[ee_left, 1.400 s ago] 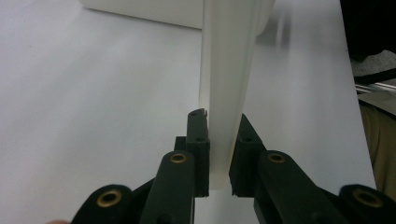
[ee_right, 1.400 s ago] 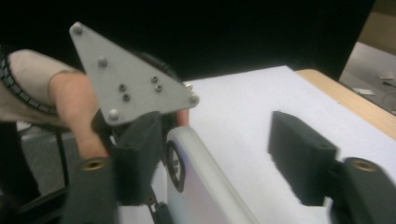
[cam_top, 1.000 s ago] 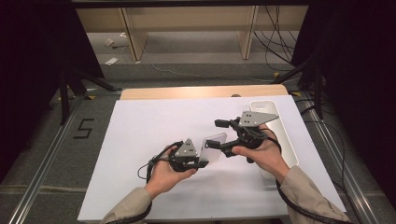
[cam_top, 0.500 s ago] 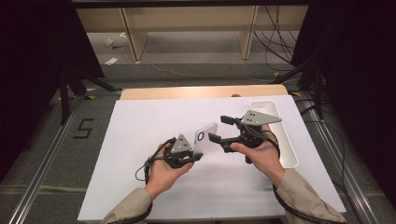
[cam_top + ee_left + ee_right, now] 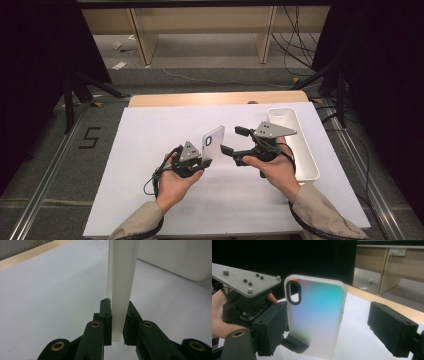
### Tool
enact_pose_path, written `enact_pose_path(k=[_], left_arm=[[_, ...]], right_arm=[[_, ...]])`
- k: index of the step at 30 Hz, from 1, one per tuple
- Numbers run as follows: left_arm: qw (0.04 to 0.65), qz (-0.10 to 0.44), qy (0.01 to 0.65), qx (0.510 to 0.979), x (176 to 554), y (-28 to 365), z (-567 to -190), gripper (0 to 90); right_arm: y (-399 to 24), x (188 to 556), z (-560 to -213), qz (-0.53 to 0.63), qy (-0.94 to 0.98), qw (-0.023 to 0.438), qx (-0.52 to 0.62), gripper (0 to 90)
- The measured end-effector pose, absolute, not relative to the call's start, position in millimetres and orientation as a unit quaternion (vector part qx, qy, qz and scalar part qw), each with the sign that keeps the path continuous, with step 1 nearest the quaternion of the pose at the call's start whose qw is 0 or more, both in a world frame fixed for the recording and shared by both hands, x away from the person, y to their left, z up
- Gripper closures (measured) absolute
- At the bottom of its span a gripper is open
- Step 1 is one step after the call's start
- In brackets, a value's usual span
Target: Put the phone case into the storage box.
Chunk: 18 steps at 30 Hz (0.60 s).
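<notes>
In the high view, the left tongs (image 5: pixel 204 161) pinch the lower edge of a translucent white phone case (image 5: pixel 212 143) and hold it upright above the white table (image 5: pixel 150 130), its camera cut-out near the top. The right tongs (image 5: pixel 234 141) sit just to the right of the case, their jaws spread and pointing at it; they have just been opening, and nothing is pressed between them. A long white tray (image 5: pixel 300 150) rests on the table beyond the right hand. Judged from this, the case is lifted and presented, but a handover or a drop into the tray has not yet happened.

In the left gripper view, the phone case (image 5: pixel 122 285) runs edge-on up from between the two black jaws, which press on its bottom end from both sides. The tray (image 5: pixel 175 257) lies ahead to the right, well apart from the case.

In the right gripper view, the phone case (image 5: pixel 315 315) stands between the wide-spread jaws, its frosted back facing the camera and the oval cut-out at upper left. The near jaw looks just beside the case's left edge, though contact cannot be told; the other jaw is well clear. The left tongs (image 5: pixel 293 343) grip its bottom corner. What appears left: close the right tongs on the case, free the left ones, then place it.
</notes>
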<state>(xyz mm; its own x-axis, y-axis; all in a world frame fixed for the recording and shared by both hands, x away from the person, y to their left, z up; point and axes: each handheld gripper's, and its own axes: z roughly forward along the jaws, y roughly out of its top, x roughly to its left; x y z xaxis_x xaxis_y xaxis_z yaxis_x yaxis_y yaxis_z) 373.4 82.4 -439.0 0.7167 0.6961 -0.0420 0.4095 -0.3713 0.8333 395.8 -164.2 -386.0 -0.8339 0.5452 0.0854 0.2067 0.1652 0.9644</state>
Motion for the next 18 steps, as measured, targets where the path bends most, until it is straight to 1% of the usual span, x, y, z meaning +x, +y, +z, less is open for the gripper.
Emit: enact_pose_path(k=[8,18], left_arm=[[0.445,0.156,0.349,0.810,373,77,-440,80.3],[0.454,0.137,0.345,0.810,371,61,-440,80.3]], right_arm=[[-159,394,-391,0.594,0.747,0.143,0.261,16.7],[-154,390,-390,0.600,0.733,0.163,0.276,15.7]])
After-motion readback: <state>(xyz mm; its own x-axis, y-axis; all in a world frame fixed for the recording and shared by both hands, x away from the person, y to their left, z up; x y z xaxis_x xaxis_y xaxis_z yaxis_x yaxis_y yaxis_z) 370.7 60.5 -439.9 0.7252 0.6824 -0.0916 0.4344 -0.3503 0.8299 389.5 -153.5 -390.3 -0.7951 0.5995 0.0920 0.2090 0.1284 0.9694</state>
